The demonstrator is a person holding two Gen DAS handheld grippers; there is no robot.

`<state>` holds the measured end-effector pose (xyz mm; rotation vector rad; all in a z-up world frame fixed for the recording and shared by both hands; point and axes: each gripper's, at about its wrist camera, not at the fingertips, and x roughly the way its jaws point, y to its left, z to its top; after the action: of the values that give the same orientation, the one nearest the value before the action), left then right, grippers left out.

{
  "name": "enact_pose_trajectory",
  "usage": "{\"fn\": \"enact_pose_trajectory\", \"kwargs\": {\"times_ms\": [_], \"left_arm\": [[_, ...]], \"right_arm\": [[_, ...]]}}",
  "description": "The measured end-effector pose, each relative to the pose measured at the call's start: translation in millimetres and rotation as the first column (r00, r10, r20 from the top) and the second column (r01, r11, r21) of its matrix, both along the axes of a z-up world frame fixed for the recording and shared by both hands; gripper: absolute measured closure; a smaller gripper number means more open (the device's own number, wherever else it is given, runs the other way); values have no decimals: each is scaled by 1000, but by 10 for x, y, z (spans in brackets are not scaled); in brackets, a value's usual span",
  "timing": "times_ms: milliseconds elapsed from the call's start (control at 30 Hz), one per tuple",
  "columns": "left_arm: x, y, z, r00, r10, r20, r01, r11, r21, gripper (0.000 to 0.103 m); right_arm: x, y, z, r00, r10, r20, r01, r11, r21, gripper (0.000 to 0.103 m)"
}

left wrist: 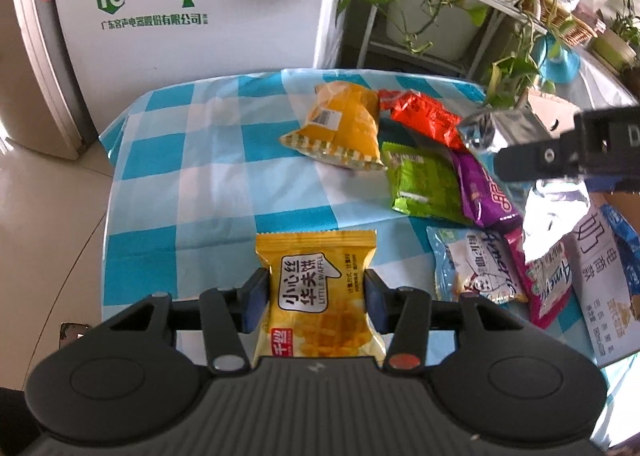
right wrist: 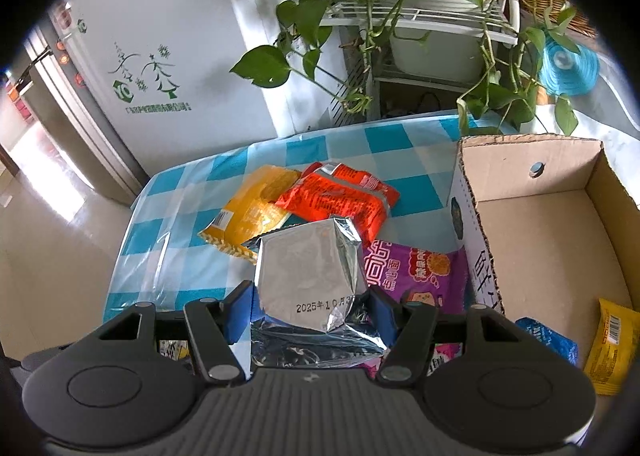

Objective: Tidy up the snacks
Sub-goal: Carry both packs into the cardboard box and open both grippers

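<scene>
The left claw grips a yellow Little Waffle packet by its sides, long axis pointing away from the camera, above the checked worktop. The right claw clamps a silver foil pouch, printed date facing the lens, beside a cardboard box holding yellow and blue packets.

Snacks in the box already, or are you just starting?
Started, not finished. Done: a blue packet and a yellow packet lie in the cardboard box. In hand: the left gripper holds a waffle packet; the right gripper holds a silver bag. Left: the orange, red and purple packets on the tablecloth.
</scene>
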<state>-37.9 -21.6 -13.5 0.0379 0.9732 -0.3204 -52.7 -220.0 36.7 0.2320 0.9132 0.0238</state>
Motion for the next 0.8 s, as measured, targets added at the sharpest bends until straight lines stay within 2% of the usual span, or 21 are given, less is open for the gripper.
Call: {"fn": "enact_pose_trajectory", "kwargs": {"times_ms": [300,500,800], "left_arm": [[-23,-24,66,1000,21,13,-21,1000,-13,54],[-20,-62,182,999,35,15,-34,998,-50,54],[-53,-288,431,999,22,37,-18,995,-95,54]], "right_arm": [[-59,-51,100,999,3,36,-3,1000,12,36],[-128,-129,205,998,-12,68,10,1000,22,36],[-322,-534,509,983,-97,158,90,995,52,36]]}}
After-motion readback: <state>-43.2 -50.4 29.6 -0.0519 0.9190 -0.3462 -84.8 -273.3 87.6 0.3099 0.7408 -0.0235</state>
